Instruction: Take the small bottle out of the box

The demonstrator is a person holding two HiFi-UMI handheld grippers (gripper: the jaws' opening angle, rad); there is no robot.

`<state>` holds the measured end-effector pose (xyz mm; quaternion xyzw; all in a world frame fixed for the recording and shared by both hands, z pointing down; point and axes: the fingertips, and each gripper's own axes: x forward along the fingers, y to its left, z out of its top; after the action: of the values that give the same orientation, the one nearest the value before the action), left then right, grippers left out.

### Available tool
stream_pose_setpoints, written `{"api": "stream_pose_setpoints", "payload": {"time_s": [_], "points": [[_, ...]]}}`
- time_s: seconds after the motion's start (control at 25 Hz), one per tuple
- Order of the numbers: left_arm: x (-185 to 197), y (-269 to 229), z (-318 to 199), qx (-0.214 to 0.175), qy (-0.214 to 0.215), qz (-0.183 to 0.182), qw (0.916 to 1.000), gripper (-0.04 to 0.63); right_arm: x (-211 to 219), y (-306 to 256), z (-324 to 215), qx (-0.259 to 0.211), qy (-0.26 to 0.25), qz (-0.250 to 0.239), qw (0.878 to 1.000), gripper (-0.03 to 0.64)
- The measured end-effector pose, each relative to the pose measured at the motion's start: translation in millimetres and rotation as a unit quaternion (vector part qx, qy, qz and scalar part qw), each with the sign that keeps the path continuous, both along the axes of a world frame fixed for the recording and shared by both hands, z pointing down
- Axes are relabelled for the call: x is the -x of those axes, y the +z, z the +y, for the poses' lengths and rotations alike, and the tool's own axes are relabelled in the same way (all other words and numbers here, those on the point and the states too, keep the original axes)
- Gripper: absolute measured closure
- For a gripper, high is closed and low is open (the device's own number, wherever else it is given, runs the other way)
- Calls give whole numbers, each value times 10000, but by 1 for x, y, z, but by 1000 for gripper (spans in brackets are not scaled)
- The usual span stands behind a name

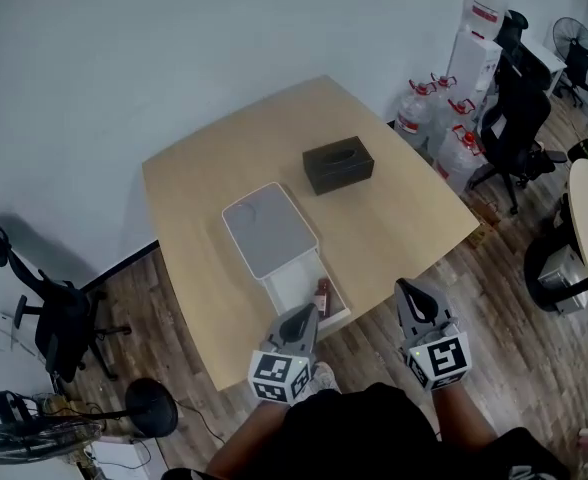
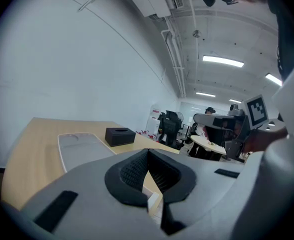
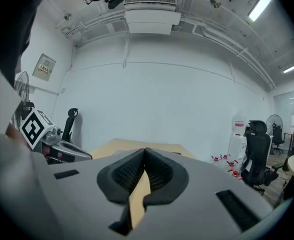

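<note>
1. Now the small bottle (image 1: 322, 296) lies in the pulled-out tray (image 1: 289, 280) of the box (image 1: 269, 230), just ahead of the left gripper (image 1: 303, 318).
2. Probably light, rigid, slick and rollable; pinch across its body.
3. Both jaw pairs are closed together and empty; the right gripper (image 1: 410, 292) sits well aside.

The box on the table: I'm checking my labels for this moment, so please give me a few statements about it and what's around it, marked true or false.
1. The box has its drawer pulled open. True.
2. The small bottle lies in the drawer. True.
3. The left hand-held gripper holds the small bottle. False: its jaws are shut with nothing between them.
4. The tissue box sits on top of the box. False: it stands on the table, apart from the box.
</note>
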<state>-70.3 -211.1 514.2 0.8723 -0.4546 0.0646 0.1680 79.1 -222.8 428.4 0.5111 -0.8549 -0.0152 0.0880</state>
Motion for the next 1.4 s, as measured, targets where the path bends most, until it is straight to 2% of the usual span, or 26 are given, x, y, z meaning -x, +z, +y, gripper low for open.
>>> {"api": "stream_pose_setpoints", "payload": {"time_s": [0.24,0.28,0.4,0.44,0.52,0.68,0.84,0.92,1.04,1.12,1.28,1.4], "points": [[2,27,-22,438,-177,-305,9984,578,8,6,-29,99,-236,-3,9997,603],[1,31,-26,512,-189,-367,9978,563,9,6,-34,109,-278,-9,9996,603],[-1,48,-37,824,-238,-604,9945,459,10,7,-50,121,-481,1,9988,603],[-1,56,-39,947,-281,-737,9924,416,10,7,-54,136,-565,8,9983,603],[-3,75,-43,1243,-343,-933,9873,392,7,9,-63,187,-702,43,9974,603],[-2,107,-50,1812,-385,-1230,9750,303,7,18,-83,302,-926,37,9952,603],[-6,130,-61,2326,-360,-1290,9633,267,11,25,-98,451,-1123,51,9926,603],[-7,146,-66,2641,-322,-1372,9541,245,14,28,-105,490,-1212,30,9914,604],[-5,167,-67,3062,-306,-1531,9391,247,16,30,-111,450,-1313,-90,9903,603],[-2,176,-68,3245,-363,-1543,9325,252,14,35,-114,540,-1351,-60,9893,603],[-7,183,-71,3420,-377,-1519,9266,292,3,42,-121,633,-1360,-97,9886,603],[-14,191,-70,3559,-349,-1568,9206,293,-8,46,-126,764,-1316,-45,9883,603]]}}
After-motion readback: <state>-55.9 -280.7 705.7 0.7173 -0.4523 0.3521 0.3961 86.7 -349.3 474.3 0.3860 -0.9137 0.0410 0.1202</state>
